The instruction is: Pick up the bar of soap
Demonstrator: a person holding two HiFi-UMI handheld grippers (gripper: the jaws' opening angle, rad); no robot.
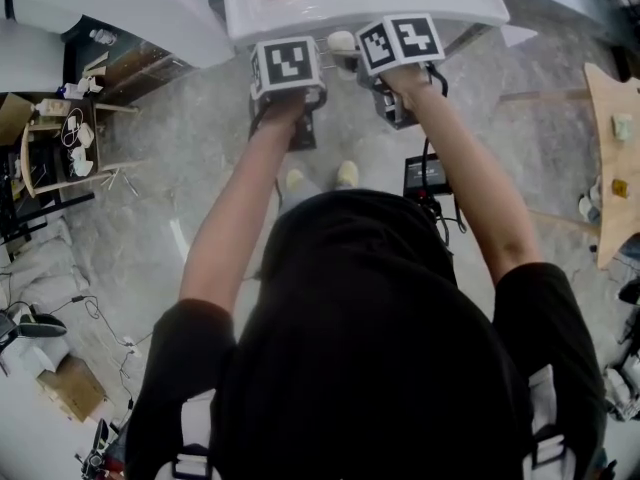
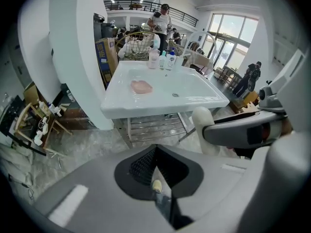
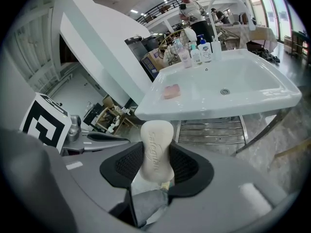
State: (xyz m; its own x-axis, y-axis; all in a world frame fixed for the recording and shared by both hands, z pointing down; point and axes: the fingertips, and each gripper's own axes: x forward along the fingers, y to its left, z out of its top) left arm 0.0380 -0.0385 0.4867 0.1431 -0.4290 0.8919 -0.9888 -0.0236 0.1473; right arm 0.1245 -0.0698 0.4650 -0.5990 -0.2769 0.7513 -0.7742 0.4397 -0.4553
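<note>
A cream bar of soap (image 3: 156, 152) stands upright between the black pads of my right gripper (image 3: 156, 165), which is shut on it. In the head view the same bar of soap (image 1: 341, 41) shows between the two marker cubes, just in front of the white sink (image 1: 300, 23). My left gripper (image 2: 154, 166) is shut with nothing in it, its pads meeting. From the left gripper view the soap (image 2: 203, 125) appears at the right, held in the right gripper. Both grippers hang in front of the sink's front rim, above the floor.
A pink lump (image 2: 141, 86) lies in the sink basin (image 3: 252, 101). Bottles (image 3: 197, 52) and a curved tap (image 3: 228, 1) stand at its back. A metal rack (image 2: 155, 125) sits under it. A black box (image 1: 425, 175) lies on the floor, and a wooden table (image 1: 610, 168) stands at right.
</note>
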